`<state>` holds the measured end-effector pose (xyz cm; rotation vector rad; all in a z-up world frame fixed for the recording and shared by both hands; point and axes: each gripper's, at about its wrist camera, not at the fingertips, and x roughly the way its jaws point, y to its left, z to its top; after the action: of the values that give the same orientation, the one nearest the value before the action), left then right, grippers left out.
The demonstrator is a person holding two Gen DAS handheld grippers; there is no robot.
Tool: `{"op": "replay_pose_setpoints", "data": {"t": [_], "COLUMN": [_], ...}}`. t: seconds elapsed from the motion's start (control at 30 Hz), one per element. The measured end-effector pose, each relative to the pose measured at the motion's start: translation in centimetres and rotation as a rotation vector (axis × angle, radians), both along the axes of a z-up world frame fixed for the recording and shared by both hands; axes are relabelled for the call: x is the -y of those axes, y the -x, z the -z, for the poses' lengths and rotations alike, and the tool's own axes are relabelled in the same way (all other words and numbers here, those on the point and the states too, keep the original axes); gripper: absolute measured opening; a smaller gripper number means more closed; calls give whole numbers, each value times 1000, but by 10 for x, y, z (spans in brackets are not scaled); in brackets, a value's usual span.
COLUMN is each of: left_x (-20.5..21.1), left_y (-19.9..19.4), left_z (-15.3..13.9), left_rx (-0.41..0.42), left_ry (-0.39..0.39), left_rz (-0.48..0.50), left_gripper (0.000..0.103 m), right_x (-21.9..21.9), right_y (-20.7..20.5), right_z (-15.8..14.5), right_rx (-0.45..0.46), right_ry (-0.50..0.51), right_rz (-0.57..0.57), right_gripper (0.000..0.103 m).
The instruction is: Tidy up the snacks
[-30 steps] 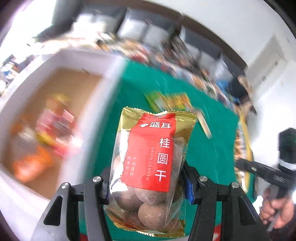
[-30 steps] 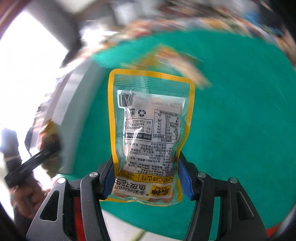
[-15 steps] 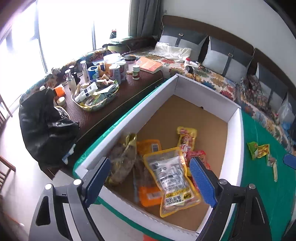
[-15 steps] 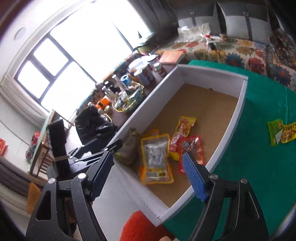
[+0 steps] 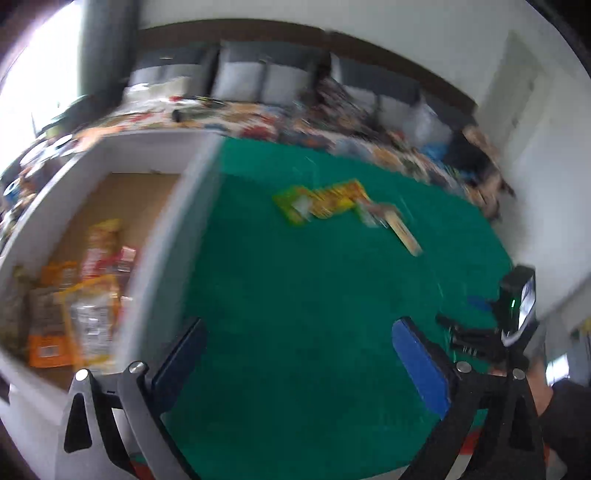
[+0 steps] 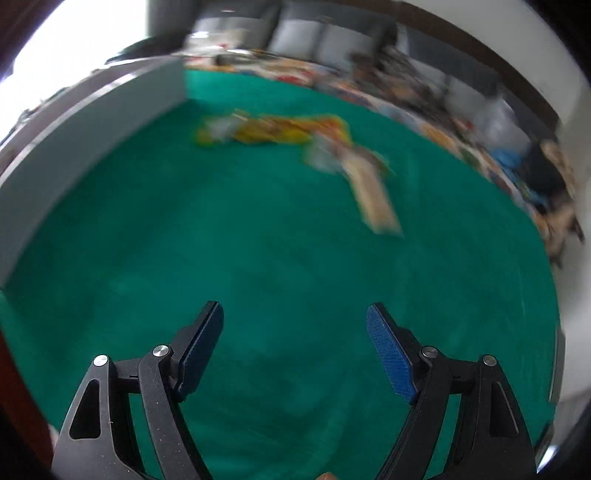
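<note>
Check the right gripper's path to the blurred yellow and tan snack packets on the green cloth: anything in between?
Nothing visible. Only bare green cloth lies between the open right gripper and the snack packets; the white box wall stands off to the left.

Both cameras ride low behind their own fingers, tilted steeply down at the green worktop (image 5: 295,314) from close above it. The left wrist view sits beside the white box (image 5: 173,229) and looks into its open top along the left edge — the right wrist view, further over, catches only that box's outer wall (image 6: 92,147). Both share the blurred snack packets (image 5: 325,201) mid-worktop and the sofa (image 6: 314,33) beyond.
</note>
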<state>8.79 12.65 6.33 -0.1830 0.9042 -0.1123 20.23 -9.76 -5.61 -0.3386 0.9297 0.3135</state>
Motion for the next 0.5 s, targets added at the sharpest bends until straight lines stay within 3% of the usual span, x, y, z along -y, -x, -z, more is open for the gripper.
{"op": "replay_pose_setpoints", "data": {"t": [0.1, 0.2, 0.27, 0.33, 0.5], "left_x": [63, 108, 125, 135, 147], "left_y": [-19, -38, -49, -59, -97], "left_z": [46, 95, 112, 119, 129], "left_rx": [-68, -143, -152, -126, -74], "left_ry": [-38, -59, -85, -97, -190], "left_rz": [49, 81, 86, 86, 90], "left_gripper": [99, 98, 97, 97, 97], "right_x": [69, 110, 128, 139, 138], "right_y": [6, 6, 12, 11, 3], "right_z": [22, 38, 38, 37, 37], "right_rx": [23, 27, 49, 35, 32], "right_ry": [-6, -28, -115, -181, -177], "right_rz": [125, 216, 248, 283, 303], "right_gripper": [83, 85, 87, 89, 91]}}
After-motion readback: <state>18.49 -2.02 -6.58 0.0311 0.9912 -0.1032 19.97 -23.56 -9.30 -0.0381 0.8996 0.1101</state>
